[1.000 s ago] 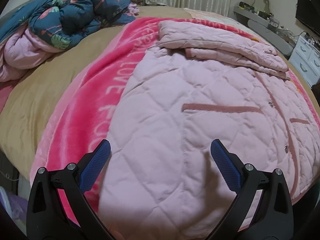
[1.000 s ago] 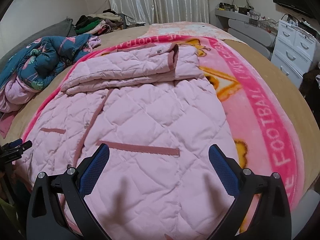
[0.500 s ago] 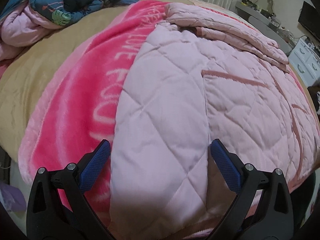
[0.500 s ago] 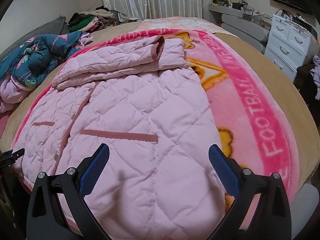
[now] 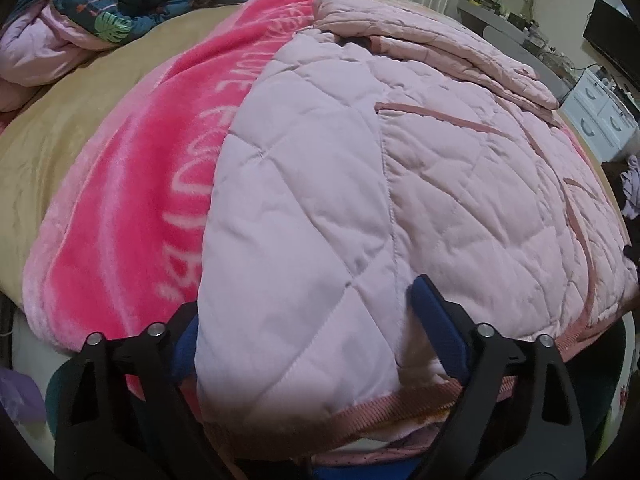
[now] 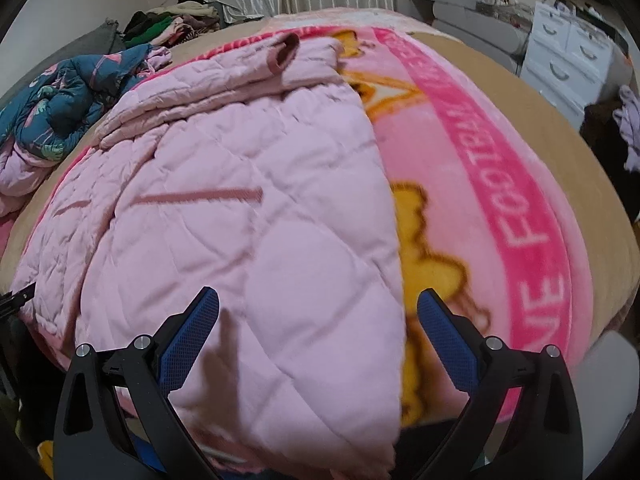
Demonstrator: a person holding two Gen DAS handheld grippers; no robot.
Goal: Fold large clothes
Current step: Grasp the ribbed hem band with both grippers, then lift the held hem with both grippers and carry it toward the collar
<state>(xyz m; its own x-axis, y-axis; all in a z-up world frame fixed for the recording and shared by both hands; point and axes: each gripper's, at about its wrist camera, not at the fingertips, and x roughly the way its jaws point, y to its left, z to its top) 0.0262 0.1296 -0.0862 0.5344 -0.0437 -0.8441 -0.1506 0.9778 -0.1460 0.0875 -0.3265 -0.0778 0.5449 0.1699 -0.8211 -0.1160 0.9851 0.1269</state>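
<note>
Duvet (image 5: 100, 8), dark blue w/ leaf print, sits bunched at far left of bed. Next comes hot-pink blanket (image 5: 132, 208) w/ pale lettering, spread over tan sheet (image 5: 64, 128). Pink quilted coat (image 5: 440, 200) lies flat on blanket, sleeves folded across its top, hem at near bed edge. Left gripper (image 5: 308, 320) straddles coat's near-left hem corner; jaws have just been closing, fabric betw. them, left pad half hidden behind it, grip not yet firm. Right gripper (image 6: 318, 324) stands wide over near-right corner, pads clear of cloth. White drawers (image 6: 568, 56) far right.
</note>
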